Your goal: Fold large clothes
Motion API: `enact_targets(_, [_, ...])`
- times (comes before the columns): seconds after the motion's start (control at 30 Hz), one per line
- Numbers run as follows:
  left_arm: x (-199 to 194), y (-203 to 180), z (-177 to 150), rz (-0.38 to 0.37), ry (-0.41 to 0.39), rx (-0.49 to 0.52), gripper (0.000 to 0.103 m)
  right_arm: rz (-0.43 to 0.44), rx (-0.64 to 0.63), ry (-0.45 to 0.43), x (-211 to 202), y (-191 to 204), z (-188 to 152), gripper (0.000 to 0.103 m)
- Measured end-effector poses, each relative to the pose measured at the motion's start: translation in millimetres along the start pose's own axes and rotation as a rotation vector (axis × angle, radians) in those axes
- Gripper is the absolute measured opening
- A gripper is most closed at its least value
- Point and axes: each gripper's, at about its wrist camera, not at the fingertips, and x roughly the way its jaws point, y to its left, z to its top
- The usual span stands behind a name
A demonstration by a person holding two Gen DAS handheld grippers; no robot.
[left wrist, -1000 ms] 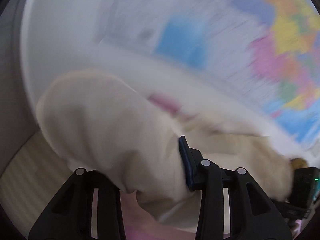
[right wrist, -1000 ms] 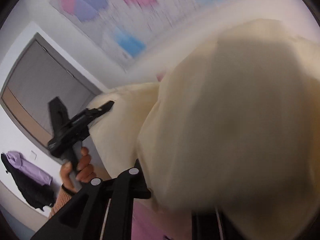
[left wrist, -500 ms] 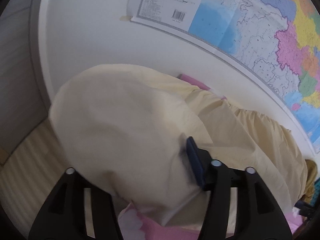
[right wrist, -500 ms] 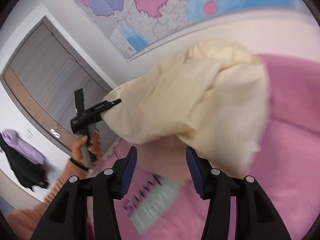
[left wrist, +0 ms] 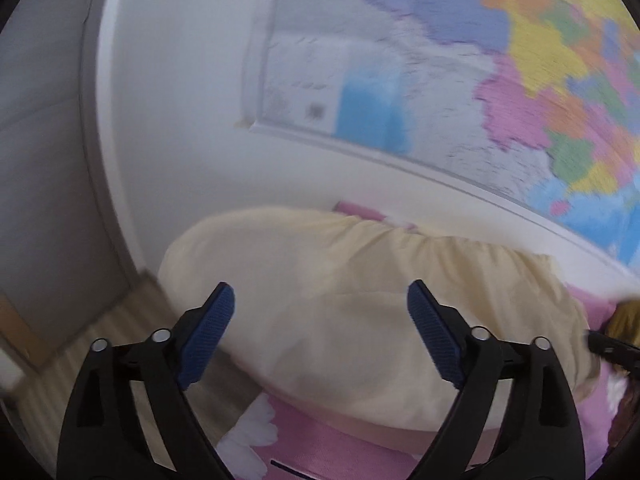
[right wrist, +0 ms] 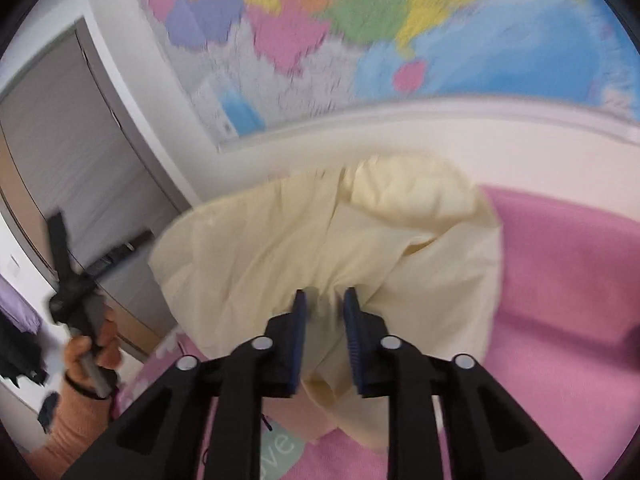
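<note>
Left gripper (left wrist: pixel 320 332) jaws spread wide, just opened, blue pads clear of the cream garment (left wrist: pixel 360 308) lying beyond them. Right gripper (right wrist: pixel 324 320) jaws just narrowed, pinching a fold of the garment (right wrist: pixel 320 240) at 6 o'clock. Garment heaped on the pink bed (right wrist: pixel 568 280), map (right wrist: pixel 360 20) at 12 o'clock.

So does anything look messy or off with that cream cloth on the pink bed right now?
Yes: the cream cotton garment lies bunched in a rumpled heap on the pink bedsheet, not flat. The right gripper pinches one fold, while the left gripper stands open, holding nothing.
</note>
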Motion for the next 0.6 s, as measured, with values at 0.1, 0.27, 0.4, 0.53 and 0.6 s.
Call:
enact_targets(0.1, [13.6,-18.8,-6.7,-0.056,0.061,0.055,0.093,-0.075,-0.151,0.093,28.8,21.5,-17.8,0.018])
enact_targets(0.27, [50.8,-34.2,-36.6,-0.052,0.177,0.076,0.089,-0.092,-0.178,0.122,30.8,22.3,-27.2,0.018])
enact_targets(0.4, [44.4,-33.8,-39.1,-0.047,0.155,0.051,0.09,-0.078,-0.172,0.065,5.0,22.4,-19.7,0.028])
enact_targets(0.53, [27.1,-42.9,-41.2,-0.019,0.12,0.065,0.098,-0.065,-0.163,0.003,-11.9,25.2,-17.6,0.044])
enact_targets(0.6, [18.6,-49.3,-45.2,-0.01,0.121,0.072,0.098,-0.06,-0.161,-0.006,-10.3,26.8,-18.6,0.046])
